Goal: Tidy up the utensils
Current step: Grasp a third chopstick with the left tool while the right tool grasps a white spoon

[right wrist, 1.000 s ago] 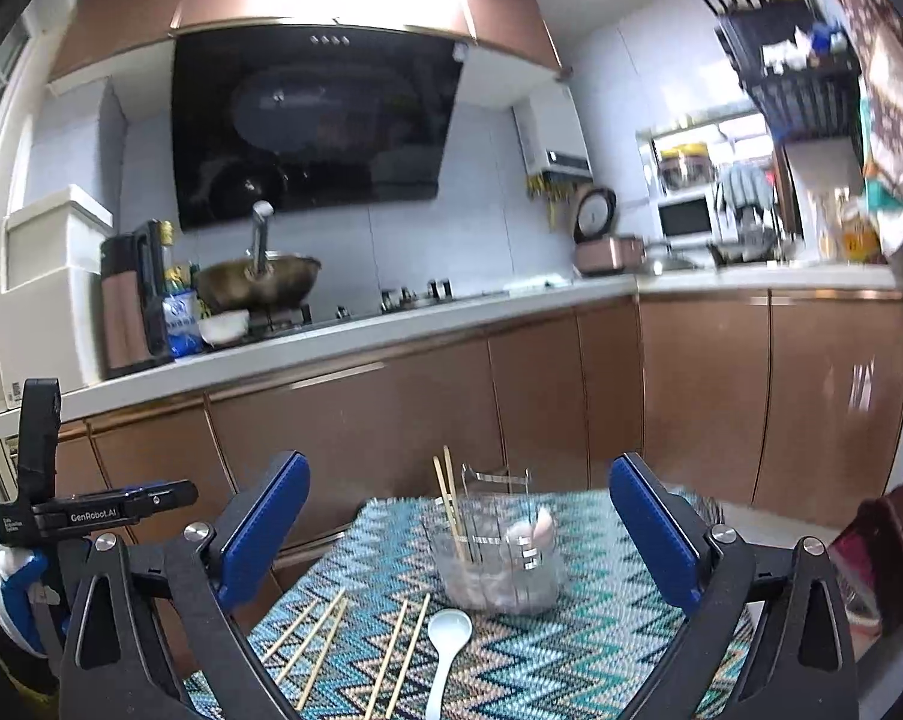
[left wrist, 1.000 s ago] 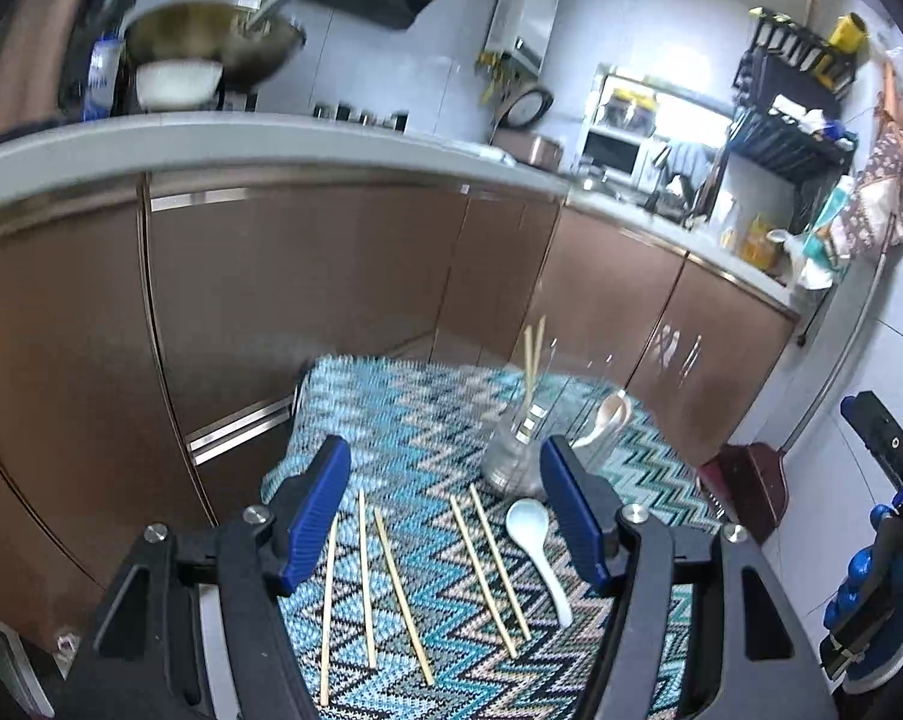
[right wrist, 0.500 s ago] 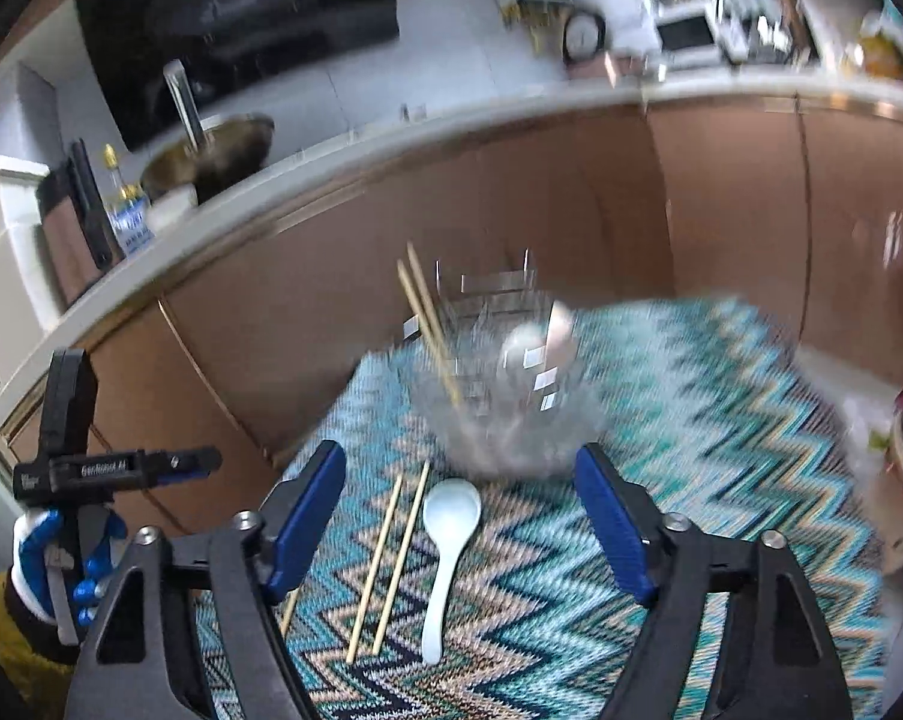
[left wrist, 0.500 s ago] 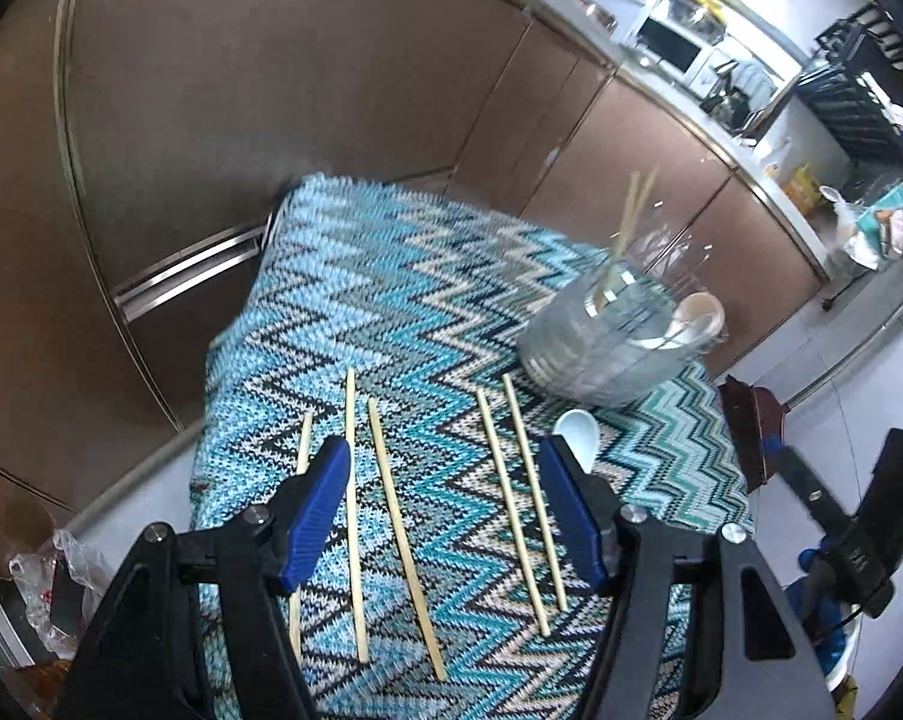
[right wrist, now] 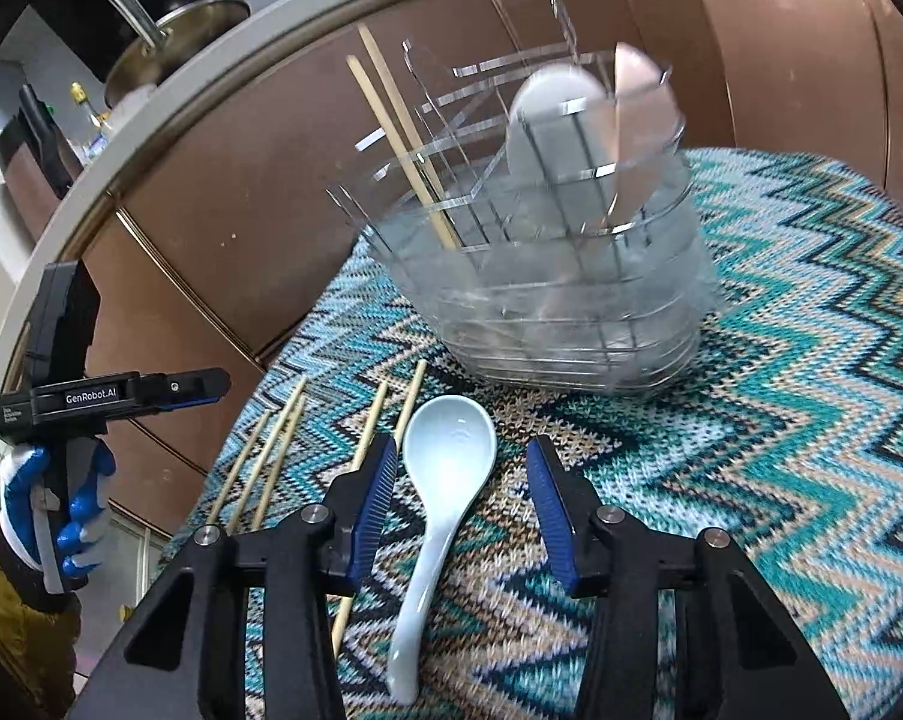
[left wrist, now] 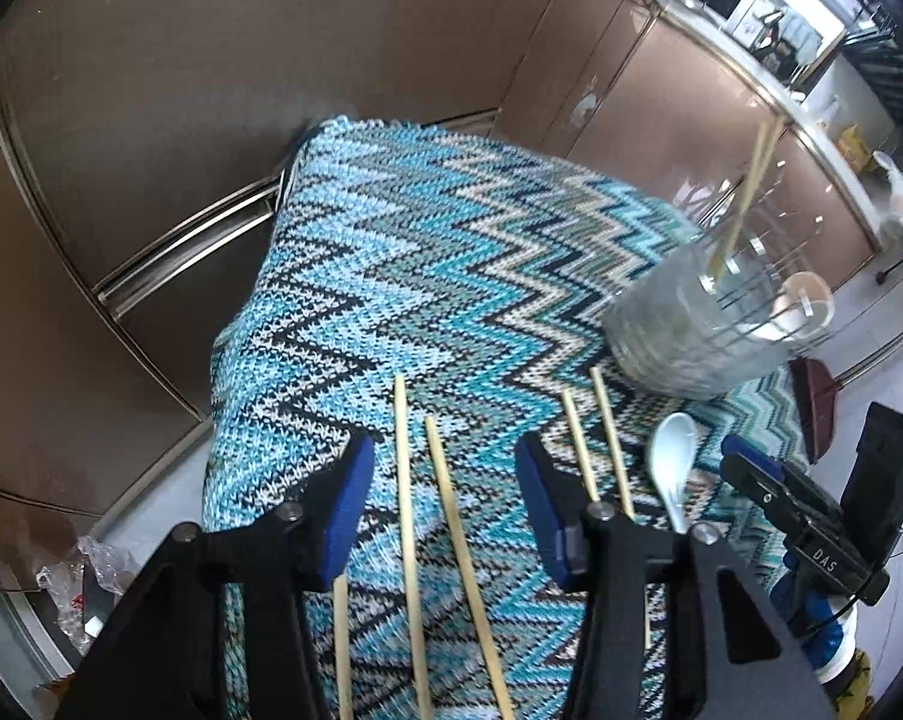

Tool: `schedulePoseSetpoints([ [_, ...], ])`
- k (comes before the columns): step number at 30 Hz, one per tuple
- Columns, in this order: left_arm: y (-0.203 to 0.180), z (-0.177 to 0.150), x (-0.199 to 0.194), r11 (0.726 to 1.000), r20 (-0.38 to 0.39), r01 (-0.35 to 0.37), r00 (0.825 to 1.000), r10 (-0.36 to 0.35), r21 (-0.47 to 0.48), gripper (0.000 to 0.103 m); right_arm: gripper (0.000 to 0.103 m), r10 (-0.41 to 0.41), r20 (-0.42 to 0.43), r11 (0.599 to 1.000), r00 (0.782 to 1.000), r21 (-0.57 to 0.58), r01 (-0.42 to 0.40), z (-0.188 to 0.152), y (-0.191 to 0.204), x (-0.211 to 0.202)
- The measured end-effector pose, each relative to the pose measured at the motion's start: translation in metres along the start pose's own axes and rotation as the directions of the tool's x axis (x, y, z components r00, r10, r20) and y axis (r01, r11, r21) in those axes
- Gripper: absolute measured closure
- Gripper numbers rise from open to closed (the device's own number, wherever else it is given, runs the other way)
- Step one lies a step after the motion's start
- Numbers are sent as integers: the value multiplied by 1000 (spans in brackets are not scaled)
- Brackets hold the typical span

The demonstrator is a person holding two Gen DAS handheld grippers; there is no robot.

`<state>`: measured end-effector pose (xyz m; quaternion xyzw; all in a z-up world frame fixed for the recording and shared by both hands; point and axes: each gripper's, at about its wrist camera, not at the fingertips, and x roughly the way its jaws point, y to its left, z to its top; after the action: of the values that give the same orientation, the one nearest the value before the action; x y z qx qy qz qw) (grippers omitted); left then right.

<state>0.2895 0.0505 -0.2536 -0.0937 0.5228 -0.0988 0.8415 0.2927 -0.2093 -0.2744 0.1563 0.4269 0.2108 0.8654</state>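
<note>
Standing by the little table, this is what I see.

Table: a small table under a blue, teal and white zigzag knit cloth, set close to brown kitchen cabinets.

Left gripper: tipped down over the near left part of the cloth, blue pads about half apart. The jaws have just been closing. Two loose chopsticks run lengthwise through the gap, but the pads do not press on them; nothing is gripped.

Right gripper: low over the cloth, jaws also roughly half apart and just closing in. The white ceramic spoon lies flat between the pads, bowl toward the holder, handle running back under the tool. I see space on both sides of the bowl, so it is not yet clamped.

Other chopsticks: another pair lies just right of the left gripper, between it and the spoon; one more stick shows behind the left pad.

Holder: a clear utensil holder with dividers stands at the far side of the cloth, just beyond the spoon. Two chopsticks lean in its left part; a white spoon and a pinkish one stand in the right.

Person: a blue-and-white gloved hand grips the left tool's handle.

Counter: a pan sits up on the worktop.
</note>
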Motion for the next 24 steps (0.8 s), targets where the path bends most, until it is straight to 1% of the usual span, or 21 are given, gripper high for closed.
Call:
schedulePoseSetpoints([
  [4, 2, 4, 12, 1000, -28, -12, 1000, 13, 8, 65, 60, -7, -32, 1000, 999, -3, 6, 1, -6, 15],
  [10, 5, 8, 24, 1000, -67, -12, 998, 13, 3, 70, 63, 0, -52, 1000, 999, 0, 0, 6, -11, 27],
  [13, 8, 9, 28, 1000, -81, -15, 997, 14, -7, 73, 66, 2, -61, 1000, 998, -6, -2, 9, -10, 33],
  [17, 9, 10, 30, 1000, -97, -20, 995, 19, -7, 75, 69, 3, -69, 1000, 998, -19, -4, 11, -6, 41],
  [21, 10, 12, 35, 1000, -123, -16, 992, 15, -6, 76, 70, 0, -78, 999, 997, -32, -2, 14, -4, 49],
  [24, 9, 12, 38, 1000, -135, -26, 991, 26, 6, 76, 70, -4, -86, 999, 996, -40, 0, 15, -1, 57],
])
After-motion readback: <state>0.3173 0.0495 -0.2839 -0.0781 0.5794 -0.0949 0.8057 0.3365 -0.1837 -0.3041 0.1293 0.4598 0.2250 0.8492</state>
